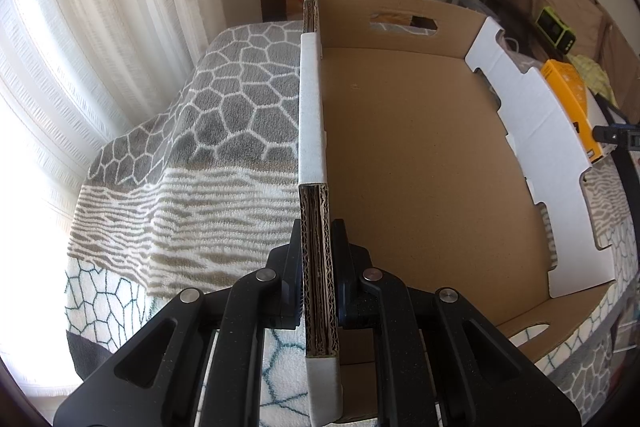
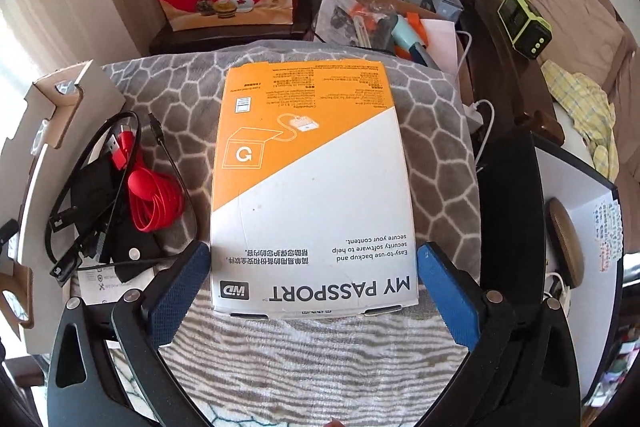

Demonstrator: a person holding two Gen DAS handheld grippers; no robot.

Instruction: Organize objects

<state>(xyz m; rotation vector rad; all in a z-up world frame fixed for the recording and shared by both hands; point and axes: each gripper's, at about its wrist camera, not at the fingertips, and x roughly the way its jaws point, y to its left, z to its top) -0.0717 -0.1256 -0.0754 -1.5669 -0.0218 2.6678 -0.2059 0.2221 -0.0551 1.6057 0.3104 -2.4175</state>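
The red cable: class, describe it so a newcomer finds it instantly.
Start at the grey patterned blanket, then look left of the orange-and-white box. Among the black cables lies the red cable, coiled flat; it alone is bright red.

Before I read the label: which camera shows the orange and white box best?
The right wrist view: the orange and white box lies flat, whole and centred between the open right gripper. The left wrist view shows only an orange sliver behind the cardboard tray.
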